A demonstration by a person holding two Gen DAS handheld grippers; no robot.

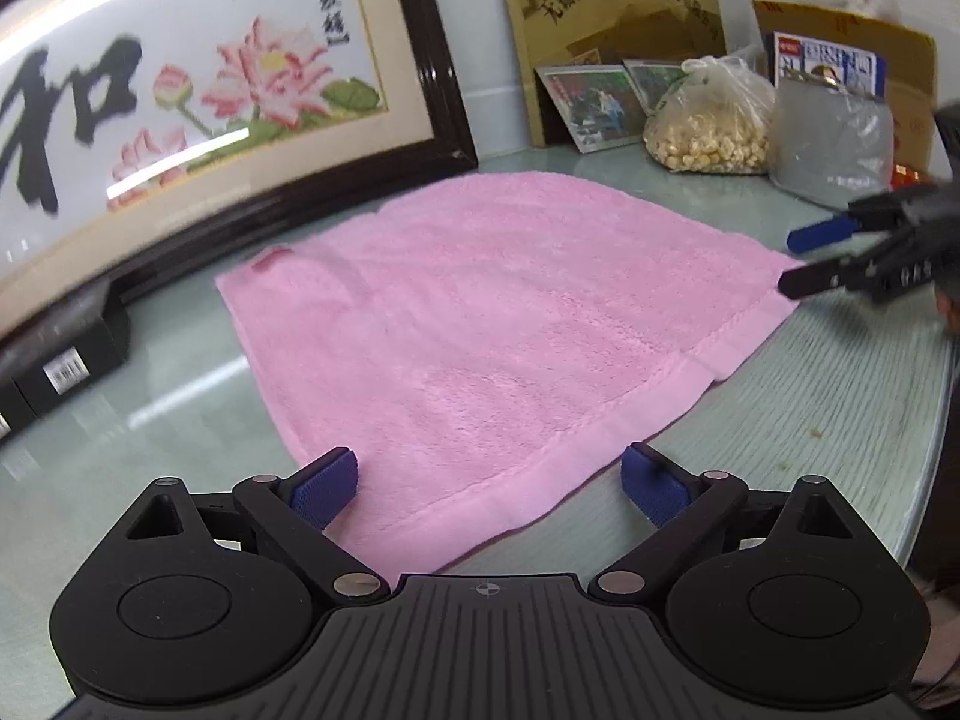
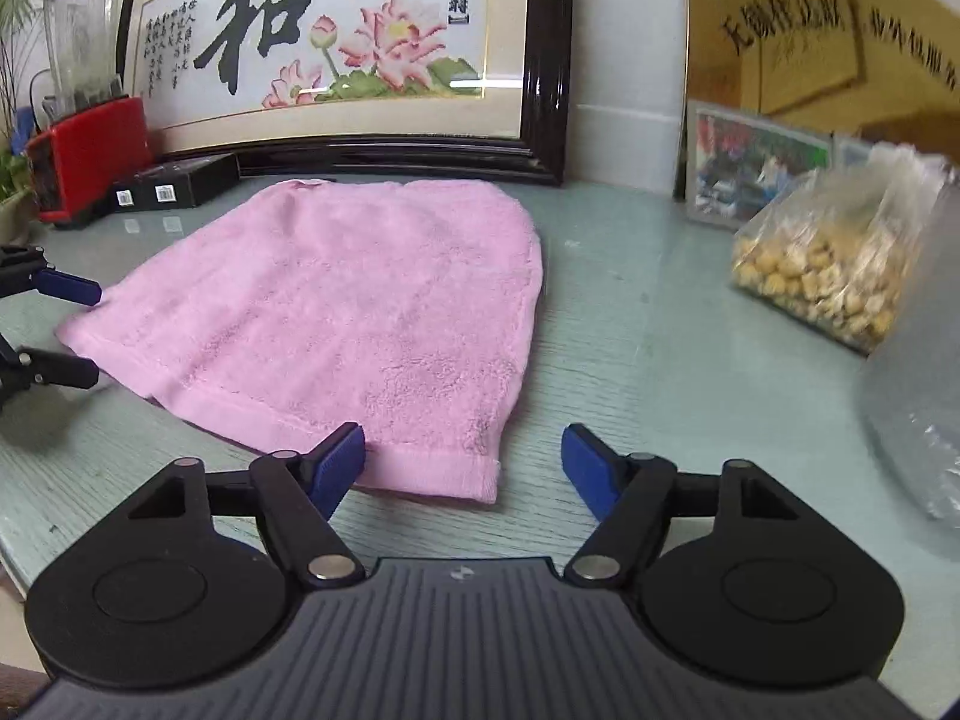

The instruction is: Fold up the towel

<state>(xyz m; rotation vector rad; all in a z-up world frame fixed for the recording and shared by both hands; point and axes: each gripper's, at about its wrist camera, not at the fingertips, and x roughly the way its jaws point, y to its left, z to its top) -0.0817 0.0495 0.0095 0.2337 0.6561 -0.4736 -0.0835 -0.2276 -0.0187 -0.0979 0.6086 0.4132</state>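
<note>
The pale green glass-topped surface (image 2: pixel 630 312) fills both views, with a framed lotus embroidery (image 2: pixel 336 48) leaning along the top of the frame. The pink towel (image 2: pixel 336 312) lies flat at the centre, spread open in a single layer. The left tool (image 1: pixel 489 483) sits at the bottom of its view, jaws wide, straddling the towel's near hem without gripping it. The right tool (image 2: pixel 462 462) stands partly open at the towel's lower right corner, holding nothing. A bag of yellow kernels (image 2: pixel 828 276) rests at the right.

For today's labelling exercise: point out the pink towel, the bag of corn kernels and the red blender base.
pink towel (image 2: pixel 336 312), right wrist view, middle.
bag of corn kernels (image 2: pixel 822 282), right wrist view, kernels.
red blender base (image 2: pixel 90 150), right wrist view, front.
</note>
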